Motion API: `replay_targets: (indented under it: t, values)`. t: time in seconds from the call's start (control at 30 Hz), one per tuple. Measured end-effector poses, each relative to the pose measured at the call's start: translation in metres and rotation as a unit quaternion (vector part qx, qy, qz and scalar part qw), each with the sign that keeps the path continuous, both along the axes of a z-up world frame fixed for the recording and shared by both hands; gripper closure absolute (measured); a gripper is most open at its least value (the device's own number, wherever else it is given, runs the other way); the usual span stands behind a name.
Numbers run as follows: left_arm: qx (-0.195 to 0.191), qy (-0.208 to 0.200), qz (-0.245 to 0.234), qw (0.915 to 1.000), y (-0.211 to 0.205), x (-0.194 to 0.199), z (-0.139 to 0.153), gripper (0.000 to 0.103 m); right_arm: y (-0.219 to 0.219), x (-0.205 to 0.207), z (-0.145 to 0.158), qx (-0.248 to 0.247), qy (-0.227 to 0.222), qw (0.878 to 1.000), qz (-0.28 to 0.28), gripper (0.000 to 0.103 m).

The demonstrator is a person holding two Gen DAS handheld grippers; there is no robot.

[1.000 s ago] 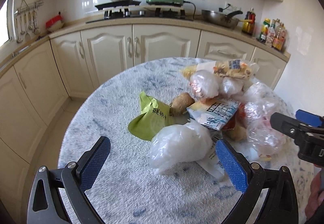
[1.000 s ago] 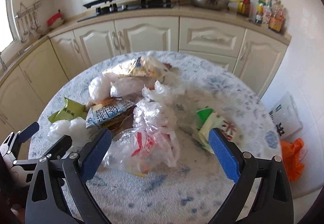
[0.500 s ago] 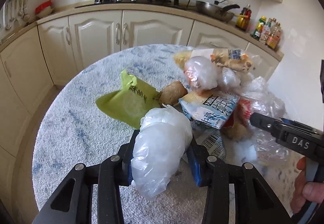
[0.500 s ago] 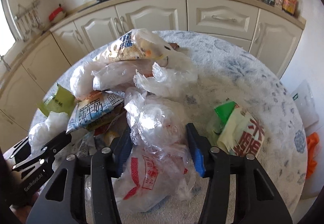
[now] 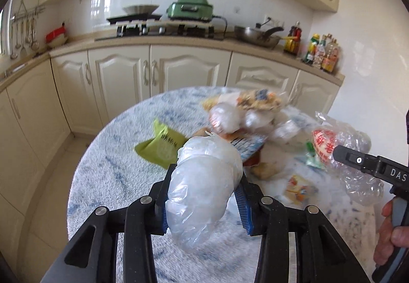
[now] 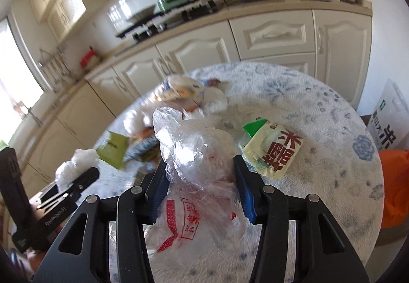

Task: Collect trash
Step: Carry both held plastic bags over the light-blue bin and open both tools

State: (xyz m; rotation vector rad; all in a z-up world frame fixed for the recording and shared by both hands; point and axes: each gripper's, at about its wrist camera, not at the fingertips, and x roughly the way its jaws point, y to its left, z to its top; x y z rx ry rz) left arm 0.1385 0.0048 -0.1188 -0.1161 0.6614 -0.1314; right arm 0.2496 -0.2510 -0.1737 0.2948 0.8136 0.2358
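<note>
Over the round table (image 5: pixel 107 180), both grippers now carry trash. A second ago each stood wide open above the pile; since then both have shut, and the loads have come up off the cloth.

The left gripper (image 5: pixel 203 200) is clamped on a white bag (image 5: pixel 204 180), a puffy wad of milky plastic that bulges above and below the blue pads. It hangs clear of the table, with the green packet (image 5: pixel 163 147) and the rest of the pile behind it. The right gripper (image 6: pixel 202 193) squeezes a clear bag (image 6: pixel 196 155), crinkled film with red print on the part that droops below the fingers (image 6: pixel 244 196); in the left view this bag shows at the right edge, lifted beside the person's hand (image 5: pixel 391 234).

So two pieces are picked at once, and the next step is probably to carry them to a bin. No bin is in view; an orange bag (image 6: pixel 393 188) sits on the floor past the table's right edge and may serve. Much is still left: the green packet, a yellow packet (image 6: pixel 273 152) with red characters just beside the right fingers, and the heap (image 6: pixel 184 93) of wrappers at the far side. Both loads are soft and slippery, so a loose tail could snag the pile on the way out.
</note>
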Motion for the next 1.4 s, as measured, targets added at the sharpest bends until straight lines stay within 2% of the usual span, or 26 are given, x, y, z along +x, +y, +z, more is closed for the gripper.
replay_targets:
  t: [0.23, 0.4, 0.57, 0.7, 0.83, 0.93, 1.07, 1.27, 1.4]
  values:
    - [-0.008, -0.043, -0.031, 0.9986, -0.026, -0.039, 0.032, 0.065, -0.023, -0.032, 0.037, -0.004, -0.046, 0.999, -0.021, 0.054]
    - [-0.011, -0.071, -0.070, 0.9949, -0.064, -0.060, 0.053, 0.065, -0.056, -0.059, 0.062, -0.013, -0.076, 0.996, -0.052, 0.054]
    - [-0.017, -0.085, -0.129, 0.9878, -0.115, -0.072, 0.065, 0.065, -0.111, -0.095, 0.079, -0.029, -0.093, 0.989, -0.112, 0.054]
    - [-0.015, -0.078, -0.198, 0.9770, -0.170, -0.078, 0.063, 0.065, -0.163, -0.128, 0.080, -0.044, -0.086, 0.980, -0.175, 0.054]
    - [-0.015, -0.061, -0.259, 0.9637, -0.226, -0.086, 0.054, 0.065, -0.220, -0.160, 0.066, -0.048, -0.064, 0.967, -0.241, 0.054]
    - [-0.011, -0.046, -0.299, 0.9532, -0.267, -0.089, 0.043, 0.065, -0.262, -0.186, 0.043, -0.044, -0.035, 0.954, -0.295, 0.054]
    - [0.006, -0.007, -0.342, 0.9397, -0.326, -0.087, 0.011, 0.065, -0.302, -0.210, 0.008, -0.032, 0.002, 0.940, -0.338, 0.054]
    - [0.035, 0.059, -0.381, 0.9221, -0.407, -0.070, -0.044, 0.065, -0.342, -0.220, -0.054, -0.016, 0.063, 0.929, -0.364, 0.054]
    - [0.054, 0.102, -0.395, 0.9116, -0.447, -0.051, -0.080, 0.065, -0.361, -0.222, -0.097, 0.002, 0.101, 0.921, -0.377, 0.054]
